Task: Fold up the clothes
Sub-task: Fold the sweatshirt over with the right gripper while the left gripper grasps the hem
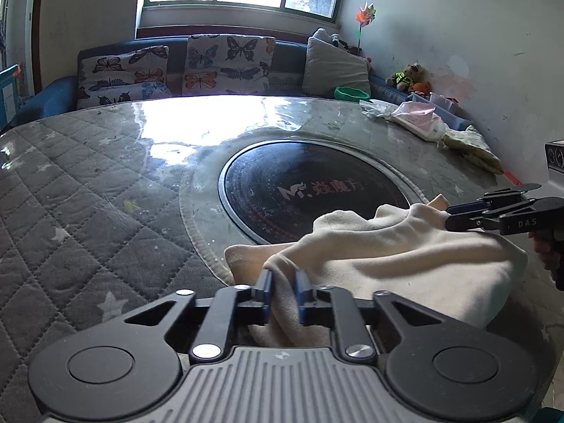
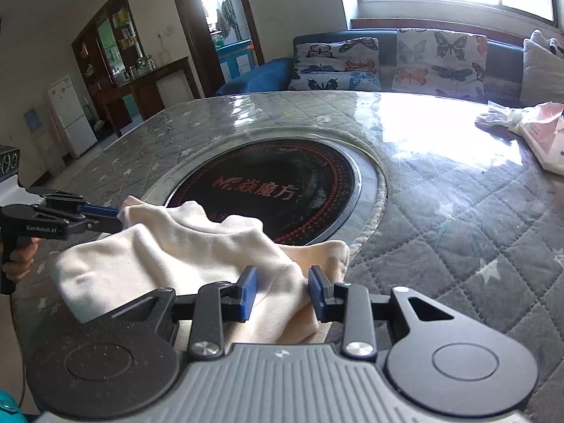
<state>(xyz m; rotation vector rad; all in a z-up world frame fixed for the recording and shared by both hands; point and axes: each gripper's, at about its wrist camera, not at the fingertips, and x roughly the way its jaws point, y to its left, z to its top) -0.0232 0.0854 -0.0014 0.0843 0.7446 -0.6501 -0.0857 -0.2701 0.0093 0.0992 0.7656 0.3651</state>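
A cream garment [image 1: 405, 257] [image 2: 176, 246] lies crumpled on the near side of the quilted grey table [image 1: 88, 194] [image 2: 458, 229], partly over the black round plate [image 1: 310, 194] [image 2: 268, 183]. My left gripper [image 1: 283, 289] is shut on a fold at the garment's left end. In the right wrist view the left gripper [image 2: 120, 216] pinches that edge from the side. My right gripper [image 2: 283, 292] stands partly open at the other end. A hump of fabric lies between its fingers, and the pads do not clearly press it. In the left wrist view the right gripper [image 1: 447, 216] meets the garment's far right corner.
A pink bag [image 1: 419, 120] [image 2: 543, 134] and a yellowish cloth [image 1: 472, 144] lie at the table's far right. A sofa with butterfly cushions [image 1: 225, 63] [image 2: 437, 60] stands behind the table. A person's hand [image 2: 21, 257] holds the left gripper's handle.
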